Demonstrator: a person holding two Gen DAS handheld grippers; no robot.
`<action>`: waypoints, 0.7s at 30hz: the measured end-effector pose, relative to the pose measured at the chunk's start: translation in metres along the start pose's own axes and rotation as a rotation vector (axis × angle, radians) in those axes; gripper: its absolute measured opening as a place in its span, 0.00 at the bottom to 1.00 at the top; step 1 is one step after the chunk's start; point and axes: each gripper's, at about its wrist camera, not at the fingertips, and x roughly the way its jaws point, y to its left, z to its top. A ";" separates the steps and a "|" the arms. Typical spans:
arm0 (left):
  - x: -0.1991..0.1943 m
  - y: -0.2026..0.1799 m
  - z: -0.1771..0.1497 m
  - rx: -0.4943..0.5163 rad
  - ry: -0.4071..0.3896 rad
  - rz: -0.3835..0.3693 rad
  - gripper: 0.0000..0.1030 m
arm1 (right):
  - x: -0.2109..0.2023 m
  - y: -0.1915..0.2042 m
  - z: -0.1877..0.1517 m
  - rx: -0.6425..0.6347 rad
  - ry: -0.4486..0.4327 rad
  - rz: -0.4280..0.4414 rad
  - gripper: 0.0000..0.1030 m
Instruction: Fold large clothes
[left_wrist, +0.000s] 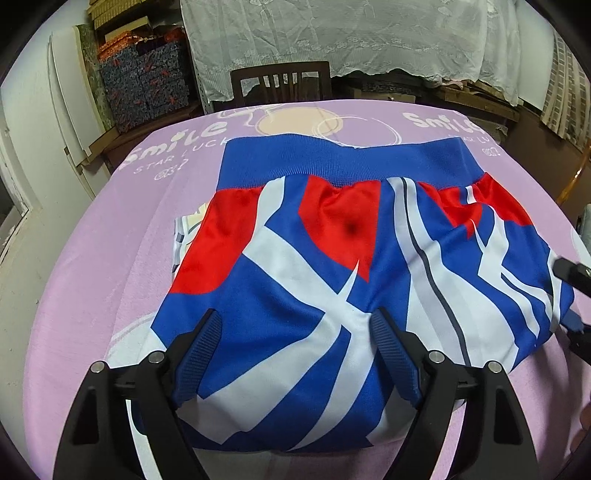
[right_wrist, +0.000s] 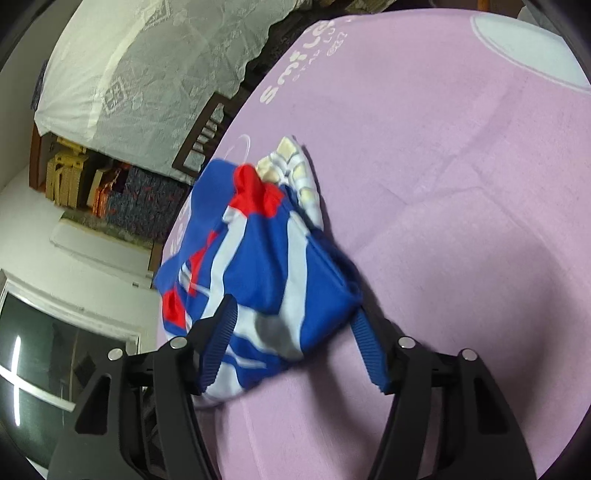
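Left wrist view: folded garment (left_wrist: 354, 280) in blue, red and white, lying flat on pink tablecloth (left_wrist: 74, 295), ribbed blue waistband (left_wrist: 325, 162) at far edge. Left gripper (left_wrist: 295, 328) over near edge of garment, jaws spread wide, blue pads on either side of a white stripe, nothing pinched between them. Tip of right gripper (left_wrist: 570, 273) poking in at right edge of picture, beside garment's right side. Corner of pale checked cloth (left_wrist: 186, 229) peeking from under garment on left. Dark wooden chair (left_wrist: 280, 83) beyond table, lace curtain (left_wrist: 332, 37) behind it, stacked boxes (left_wrist: 144, 85) at left.

Right wrist view, tilted and blurred: same garment (right_wrist: 258, 266) on pink tablecloth (right_wrist: 443, 184), near its edge. Right gripper (right_wrist: 295, 328) with jaws partly spread, near corner of garment lying between fingers; cannot tell whether pads touch fabric. Pale checked cloth (right_wrist: 291, 173) sticking out past garment's far end.
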 end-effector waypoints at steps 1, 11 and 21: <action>0.000 0.000 0.000 -0.001 0.000 0.001 0.83 | 0.003 0.001 0.002 -0.001 -0.009 -0.005 0.59; 0.001 0.014 0.005 -0.051 0.030 -0.056 0.82 | 0.029 0.027 -0.002 -0.104 -0.060 -0.042 0.18; -0.054 0.043 0.051 -0.169 -0.005 -0.353 0.81 | 0.011 0.103 -0.031 -0.538 -0.153 0.011 0.15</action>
